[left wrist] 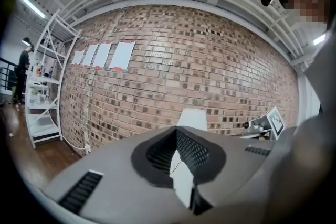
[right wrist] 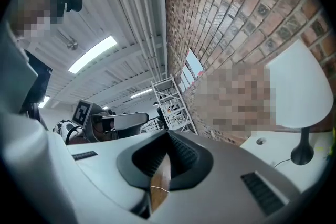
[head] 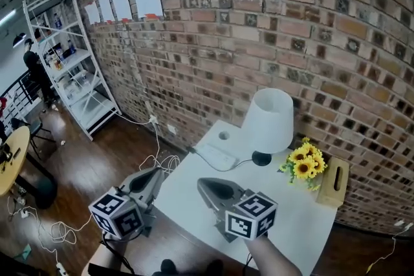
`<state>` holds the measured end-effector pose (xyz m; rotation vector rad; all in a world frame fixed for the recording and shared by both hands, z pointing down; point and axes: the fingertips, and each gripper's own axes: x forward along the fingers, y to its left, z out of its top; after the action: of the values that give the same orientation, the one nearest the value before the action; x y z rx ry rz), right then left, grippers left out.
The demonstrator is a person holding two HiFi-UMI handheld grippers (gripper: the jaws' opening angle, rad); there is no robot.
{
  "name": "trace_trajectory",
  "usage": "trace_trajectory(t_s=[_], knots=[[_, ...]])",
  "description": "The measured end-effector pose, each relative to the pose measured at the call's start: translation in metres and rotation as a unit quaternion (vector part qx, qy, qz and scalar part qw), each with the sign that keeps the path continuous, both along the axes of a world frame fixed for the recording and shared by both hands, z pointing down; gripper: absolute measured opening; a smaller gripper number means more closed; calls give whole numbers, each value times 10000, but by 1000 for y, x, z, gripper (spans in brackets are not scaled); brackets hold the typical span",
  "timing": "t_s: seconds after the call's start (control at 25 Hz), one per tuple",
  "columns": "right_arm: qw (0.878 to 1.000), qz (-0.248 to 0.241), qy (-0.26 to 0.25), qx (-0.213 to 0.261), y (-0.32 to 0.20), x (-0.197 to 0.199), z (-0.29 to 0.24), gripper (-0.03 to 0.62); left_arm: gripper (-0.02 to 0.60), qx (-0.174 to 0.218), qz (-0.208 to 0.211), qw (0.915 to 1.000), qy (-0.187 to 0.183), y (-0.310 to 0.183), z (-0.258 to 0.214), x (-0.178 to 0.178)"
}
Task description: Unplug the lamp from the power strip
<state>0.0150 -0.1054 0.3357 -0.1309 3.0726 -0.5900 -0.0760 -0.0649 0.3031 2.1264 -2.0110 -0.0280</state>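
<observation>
Locate the power strip (head: 217, 156) flat near the left edge of the surface (head: 297, 223), short of the far corner. Find the lamp (head: 270, 119) upright toward the far edge. Trace the thin cord (head: 240, 163) from the lamp base to the strip's near end.

Expect a small, rigid, light plug held by friction, and a light strip likely to lift or slide with it. Treat the cord as limp and unfit for pulling. Grip the plug body itself; brace the strip.

Note the right hand-held gripper (head: 202, 181) low over the middle of the surface, jaws closed on nothing, tips aimed at the strip. Note the left hand-held gripper (head: 157, 171) just off the left edge, likewise closed and empty. Open before approaching.
</observation>
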Motion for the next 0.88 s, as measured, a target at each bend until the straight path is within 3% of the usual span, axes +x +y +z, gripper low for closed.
trace_trajectory(t_s=[0.2,0.28,0.52,0.88], knots=[[9999,-57,89,95,19,-30,6,-15,6,-354,296,9984,-317,27,24,-4],[9996,-221,123,154,36,-47,7,-15,6,-377,141,9985,-370,41,27,-16],[9962,-733,302,363,93,-96,10,-15,6,-111,-376,9992,-74,94,15,-68],[9862,-1337,293,931,207,-183,-14,-14,5,207,-970,9951,28,210,-1,-155]])
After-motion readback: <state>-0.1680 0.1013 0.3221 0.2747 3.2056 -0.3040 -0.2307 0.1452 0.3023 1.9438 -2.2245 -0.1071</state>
